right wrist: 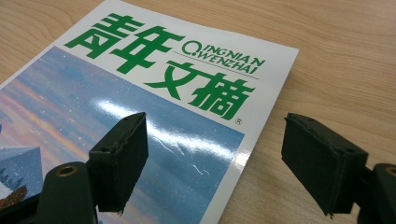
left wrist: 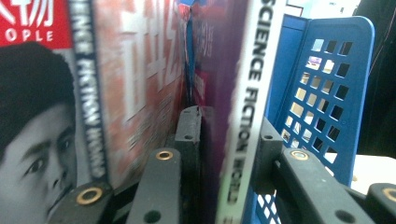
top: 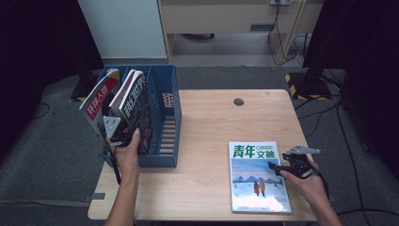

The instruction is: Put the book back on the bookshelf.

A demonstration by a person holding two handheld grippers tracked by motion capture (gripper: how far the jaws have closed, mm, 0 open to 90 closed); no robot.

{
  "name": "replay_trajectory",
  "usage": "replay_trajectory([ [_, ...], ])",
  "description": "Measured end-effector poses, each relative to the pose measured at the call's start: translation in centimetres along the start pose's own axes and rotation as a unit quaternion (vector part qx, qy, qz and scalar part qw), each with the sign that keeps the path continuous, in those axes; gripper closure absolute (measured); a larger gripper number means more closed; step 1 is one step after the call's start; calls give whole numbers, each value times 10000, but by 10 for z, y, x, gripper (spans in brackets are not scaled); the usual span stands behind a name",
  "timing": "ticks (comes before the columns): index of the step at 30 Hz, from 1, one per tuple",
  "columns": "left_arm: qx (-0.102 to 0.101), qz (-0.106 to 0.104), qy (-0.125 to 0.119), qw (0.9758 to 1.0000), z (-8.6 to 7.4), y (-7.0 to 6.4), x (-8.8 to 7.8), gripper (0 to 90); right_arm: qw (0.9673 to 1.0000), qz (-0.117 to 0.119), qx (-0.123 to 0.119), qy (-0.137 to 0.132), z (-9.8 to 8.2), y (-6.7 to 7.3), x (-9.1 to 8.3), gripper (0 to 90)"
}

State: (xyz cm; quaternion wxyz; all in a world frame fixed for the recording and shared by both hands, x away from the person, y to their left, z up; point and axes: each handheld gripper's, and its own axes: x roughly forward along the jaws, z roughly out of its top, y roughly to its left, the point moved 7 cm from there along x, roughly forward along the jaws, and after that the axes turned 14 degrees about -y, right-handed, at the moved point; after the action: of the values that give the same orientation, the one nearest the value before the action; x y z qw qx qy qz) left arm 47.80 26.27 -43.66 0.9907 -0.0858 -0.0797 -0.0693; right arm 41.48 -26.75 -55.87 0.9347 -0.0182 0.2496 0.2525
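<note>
Left tongs [top: 123, 123] set at Science Fiction World magazine [left wrist: 243, 116] standing in blue file rack [top: 167, 117] at bench's left edge; jaws seen either side of spine, contact not discernible. Red-covered magazine [top: 96, 99] leaned close alongside, little side room. Right tongs [right wrist: 215, 158] held apart above green-titled magazine [top: 256, 176] lying flat near bench's front right edge. Bare bench [top: 207, 127] left between rack and magazine.

Sci-fi magazine [left wrist: 243, 116] stands upright between the left tongs' [top: 115, 132] parted jaws; green-titled magazine [right wrist: 140, 116] lies flat under the right tongs [right wrist: 215, 163].
</note>
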Motion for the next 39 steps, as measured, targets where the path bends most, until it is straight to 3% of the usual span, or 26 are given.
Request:
replay_trajectory([
  [21, -39, 24, 326, 9995, -4, 5, -14, 672, 10000, 8, 36, -33, 2, 0, -1, 224],
  [27, 105, 4, 408, 9991, -4, 4, -17, 657, 10000, 11, 6, -9, 1, 0, 0, 217],
  [39, 114, -15, 533, 9985, -4, 4, -22, 642, 10000, -9, 23, -17, 2, -1, 0, 187],
])
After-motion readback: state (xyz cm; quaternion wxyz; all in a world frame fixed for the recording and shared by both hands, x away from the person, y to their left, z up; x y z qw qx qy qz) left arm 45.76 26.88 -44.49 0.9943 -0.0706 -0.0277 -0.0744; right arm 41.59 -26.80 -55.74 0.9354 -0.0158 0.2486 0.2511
